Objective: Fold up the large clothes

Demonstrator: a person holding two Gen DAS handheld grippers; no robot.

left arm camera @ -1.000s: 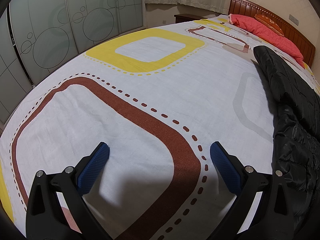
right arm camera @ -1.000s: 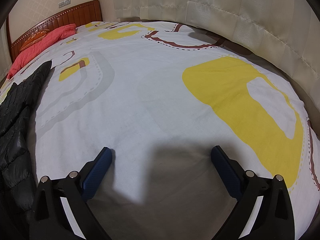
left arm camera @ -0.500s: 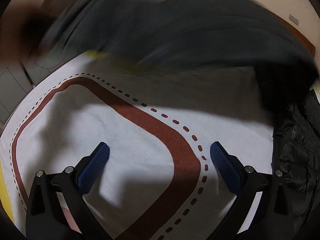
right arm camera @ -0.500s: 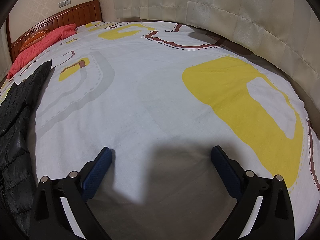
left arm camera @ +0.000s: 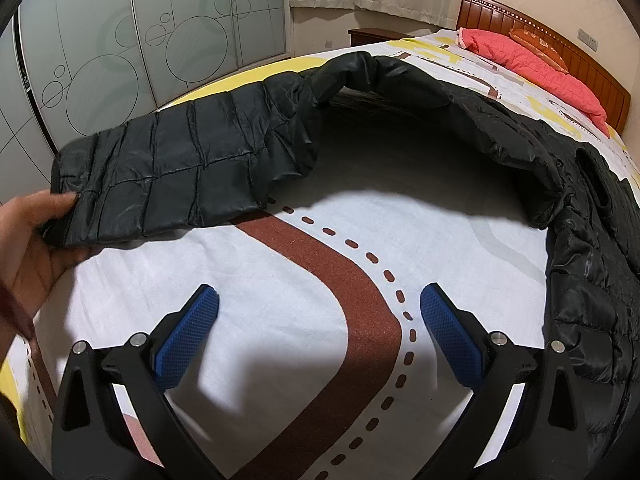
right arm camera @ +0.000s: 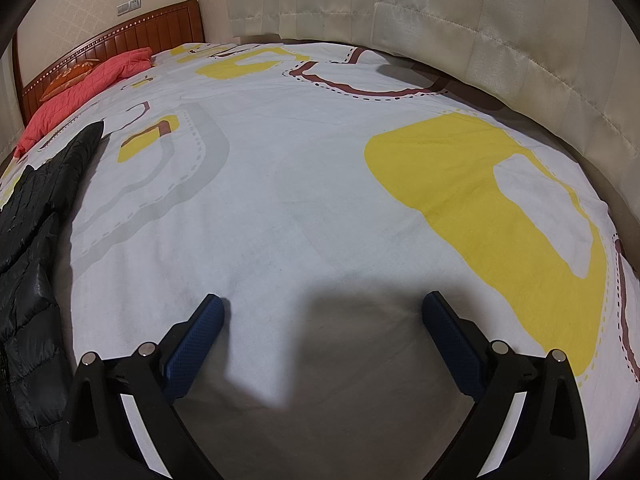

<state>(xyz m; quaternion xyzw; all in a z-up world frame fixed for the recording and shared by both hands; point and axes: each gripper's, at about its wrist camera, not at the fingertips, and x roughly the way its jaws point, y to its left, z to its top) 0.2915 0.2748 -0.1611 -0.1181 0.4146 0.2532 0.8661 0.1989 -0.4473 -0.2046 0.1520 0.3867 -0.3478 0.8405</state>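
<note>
A black quilted puffer jacket (left arm camera: pixel 588 264) lies along the right side of the bed in the left wrist view. One of its sleeves (left arm camera: pixel 180 168) is stretched out to the left above the sheet, and a bare hand (left arm camera: pixel 28 240) grips its cuff. My left gripper (left arm camera: pixel 320 316) hovers open over the brown stripe of the sheet, nearer than the sleeve, holding nothing. In the right wrist view the jacket (right arm camera: pixel 36 240) lies at the left edge. My right gripper (right arm camera: pixel 322 320) is open over bare sheet, well away from the jacket.
The bed sheet (right arm camera: pixel 320 184) is white with yellow, brown and grey shapes. A red pillow (left arm camera: pixel 536 64) lies against the wooden headboard (left arm camera: pixel 560 44). Frosted wardrobe doors (left arm camera: pixel 120 52) stand beyond the left edge, and curtains (right arm camera: pixel 480 20) hang along the far side.
A hand has pulled the jacket's sleeve out to the left across the sheet; it was a blur half a second ago. Both grippers have stayed in place and open.
</note>
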